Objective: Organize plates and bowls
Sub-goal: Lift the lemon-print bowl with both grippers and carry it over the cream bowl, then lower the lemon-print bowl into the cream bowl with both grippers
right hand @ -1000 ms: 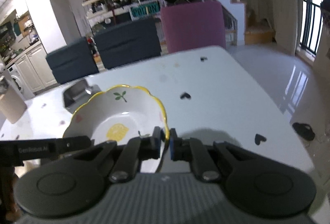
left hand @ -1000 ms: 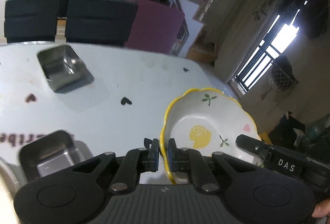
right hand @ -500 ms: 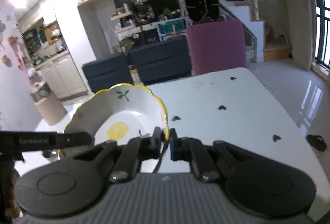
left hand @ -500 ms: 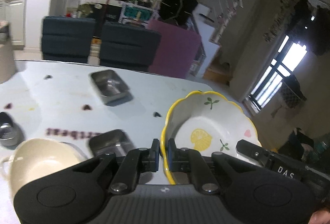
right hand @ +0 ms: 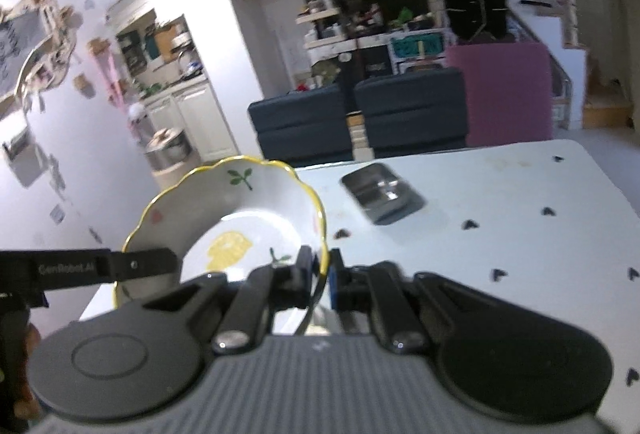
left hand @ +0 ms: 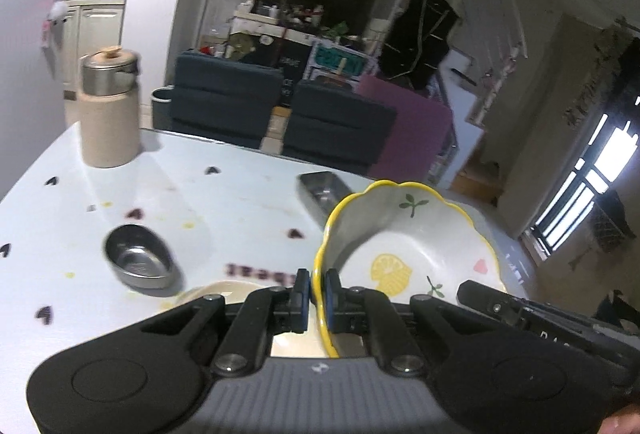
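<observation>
Bowl [left hand: 404, 254] with lemon print, rim clenched on opposite sides in the jaws of left gripper [left hand: 316, 298] and right gripper [right hand: 320, 274], has risen off the desk [left hand: 224, 202] and swung toward the cream dish [left hand: 224, 290], likely for stacking.

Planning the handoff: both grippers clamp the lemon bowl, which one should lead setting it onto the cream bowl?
Left, probably. The left gripper grips the lemon bowl directly above the cream bowl; the right gripper doesn't see it.

Black hand-held gripper [left hand: 316, 300], blue pads [left hand: 329, 294], ribbed grey body, silver screws
</observation>
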Demonstrator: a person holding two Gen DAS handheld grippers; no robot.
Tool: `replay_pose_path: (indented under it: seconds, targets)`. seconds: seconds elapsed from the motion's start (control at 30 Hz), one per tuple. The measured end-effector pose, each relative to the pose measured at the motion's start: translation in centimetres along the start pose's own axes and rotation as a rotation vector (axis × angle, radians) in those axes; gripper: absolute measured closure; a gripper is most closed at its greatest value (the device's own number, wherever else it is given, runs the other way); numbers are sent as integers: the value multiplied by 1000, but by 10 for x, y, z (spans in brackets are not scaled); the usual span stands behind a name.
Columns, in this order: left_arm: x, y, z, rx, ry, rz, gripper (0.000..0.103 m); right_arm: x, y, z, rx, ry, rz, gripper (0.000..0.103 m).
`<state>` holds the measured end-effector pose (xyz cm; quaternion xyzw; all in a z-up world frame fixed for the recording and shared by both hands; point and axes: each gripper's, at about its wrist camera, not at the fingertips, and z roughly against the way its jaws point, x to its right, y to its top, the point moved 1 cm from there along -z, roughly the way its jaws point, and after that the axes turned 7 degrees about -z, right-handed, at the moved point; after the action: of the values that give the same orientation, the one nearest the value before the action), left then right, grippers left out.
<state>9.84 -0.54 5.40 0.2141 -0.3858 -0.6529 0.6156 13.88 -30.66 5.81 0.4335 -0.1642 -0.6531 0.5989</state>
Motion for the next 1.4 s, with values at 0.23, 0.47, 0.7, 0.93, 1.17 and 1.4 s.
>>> replay_pose_path:
  seconds: [0.23,0.47,0.7,0.93,1.17,1.4]
  targets:
    - [-58,-14,-17,-27,19,30,95,-38,-14,-42,-81,33,3,93]
    - [-78,-18,-62,-83,-1,53,95,-43,-16,-85,-146,-9,-3,93]
    - [-76,-25,-104,-163,-12,54,95,-30,-27,-113,-212,-69,-44,93]
    - [-82,-40,-122,-229,-7,43,95,-25,-43,-126,-285,-103,-52,93]
    - [-99,-53,-122,-268,32,80,94,-33,-57,-146,-379,-105,-43,93]
    - [-108,-60,-127,-298,54,118,94,-46,-65,-156,-423,-114,3,92]
